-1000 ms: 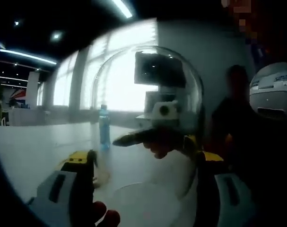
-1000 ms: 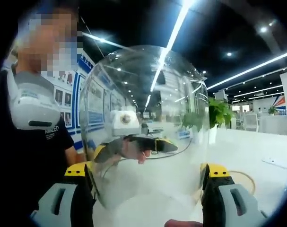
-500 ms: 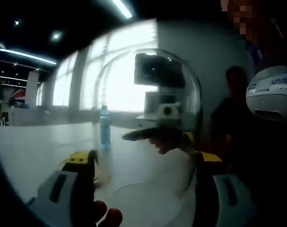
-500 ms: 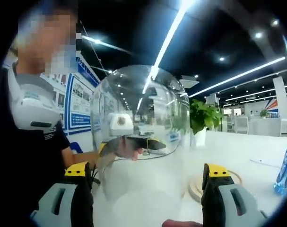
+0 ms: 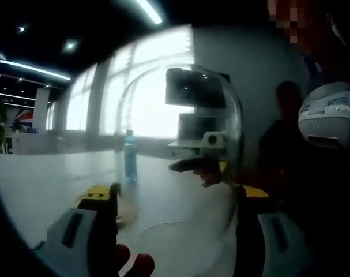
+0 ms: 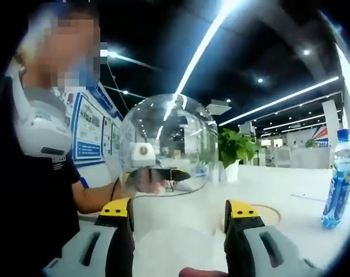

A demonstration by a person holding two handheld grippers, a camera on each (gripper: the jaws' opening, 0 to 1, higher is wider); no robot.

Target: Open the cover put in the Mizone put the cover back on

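A: So, how are the hands posed?

B: In the right gripper view, the left hand-held gripper [image 6: 163,173] is raised at chest height on an outstretched forearm, gripping the clear dome cover [image 6: 169,144] lifted off the desk [image 6: 290,196].

A: And the right hand-held gripper [image 6: 177,216]?

B: Its jaws stand apart with nothing between them (yellow tips forward), well short of the cover.

A: Where's the bottle [image 6: 338,179]?

B: Upright on the desk, far right, apart from the round wooden base [image 6: 267,212].

A: The left gripper view?

B: The cover's wall [image 5: 180,144] sits at its right jaw; the bottle [image 5: 130,157] shows beyond.
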